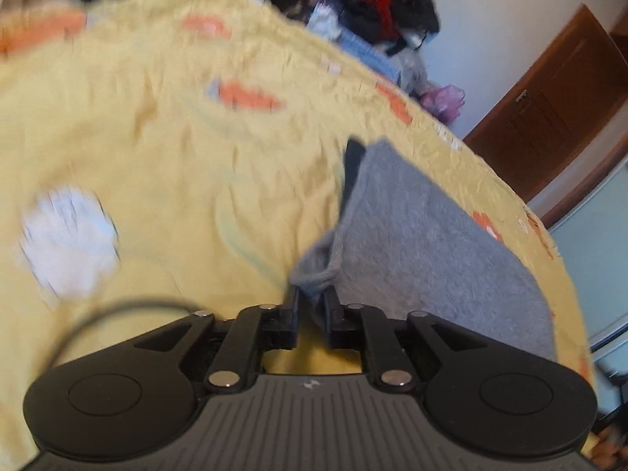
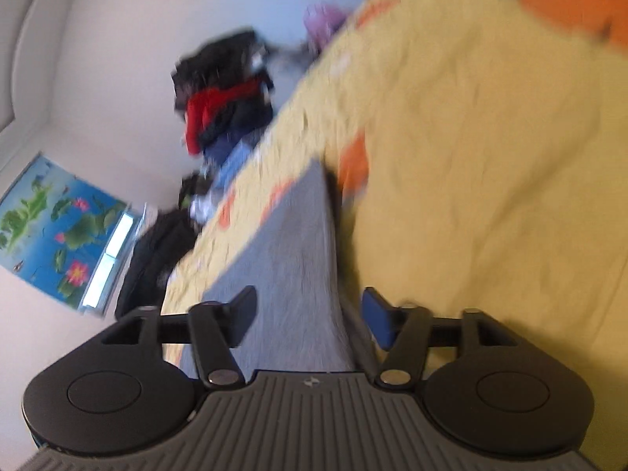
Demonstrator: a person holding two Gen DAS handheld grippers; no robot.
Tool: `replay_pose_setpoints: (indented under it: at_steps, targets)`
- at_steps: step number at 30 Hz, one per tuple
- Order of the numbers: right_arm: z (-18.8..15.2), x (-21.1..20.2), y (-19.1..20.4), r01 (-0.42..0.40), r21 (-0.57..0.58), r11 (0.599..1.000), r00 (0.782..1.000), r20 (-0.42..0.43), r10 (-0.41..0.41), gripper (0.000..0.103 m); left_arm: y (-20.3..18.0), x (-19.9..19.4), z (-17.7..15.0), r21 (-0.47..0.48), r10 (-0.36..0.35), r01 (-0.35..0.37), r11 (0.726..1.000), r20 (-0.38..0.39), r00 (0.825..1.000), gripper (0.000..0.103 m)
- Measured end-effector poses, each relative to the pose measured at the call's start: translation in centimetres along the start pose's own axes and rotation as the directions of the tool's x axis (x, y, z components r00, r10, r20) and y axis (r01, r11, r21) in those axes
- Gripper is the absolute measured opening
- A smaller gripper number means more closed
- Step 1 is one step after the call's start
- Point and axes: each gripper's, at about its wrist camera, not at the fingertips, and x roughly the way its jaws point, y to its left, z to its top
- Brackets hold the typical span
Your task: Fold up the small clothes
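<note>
A small grey garment [image 1: 424, 235] lies on a yellow patterned bedsheet [image 1: 165, 125]. My left gripper [image 1: 312, 298] is shut on a bunched corner of the grey garment, which spreads away to the right. A dark finger of the other gripper [image 1: 353, 157] shows at the garment's far corner. In the right wrist view the grey garment [image 2: 298, 274] runs between my right gripper's [image 2: 308, 310] spread jaws, which are open around it. The yellow bedsheet [image 2: 471, 176] fills the right of that view. Both views are blurred by motion.
A pile of mixed clothes [image 1: 369, 4], red, black and blue, sits at the bed's far end, also seen in the right wrist view [image 2: 223, 94]. A brown wooden door [image 1: 557, 102] stands to the right. A lotus picture [image 2: 59, 227] hangs on the wall.
</note>
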Motion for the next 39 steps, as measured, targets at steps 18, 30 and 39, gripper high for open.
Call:
replay_pose_setpoints:
  at_steps: [18, 30, 39]
  targets:
    - [8.8, 21.7, 6.1, 0.112, -0.443, 0.889, 0.964, -0.168, -0.205, 0.06, -7.4, 11.5, 4.2, 0.344, 0.065, -0.034, 0.938, -0.079, 0.995, 0.026]
    - [8.2, 22.3, 6.1, 0.117, -0.499, 0.859, 0.971, -0.124, -0.204, 0.018, -5.6, 8.1, 3.0, 0.323, 0.071, -0.071, 0.944, 0.013, 0.997, 0.008]
    - [8.6, 18.8, 9.4, 0.091, -0.544, 0.834, 0.99, -0.045, -0.137, 0.08, -10.8, 7.5, 9.8, 0.422, -0.004, -0.058, 0.905, 0.144, 0.99, 0.084]
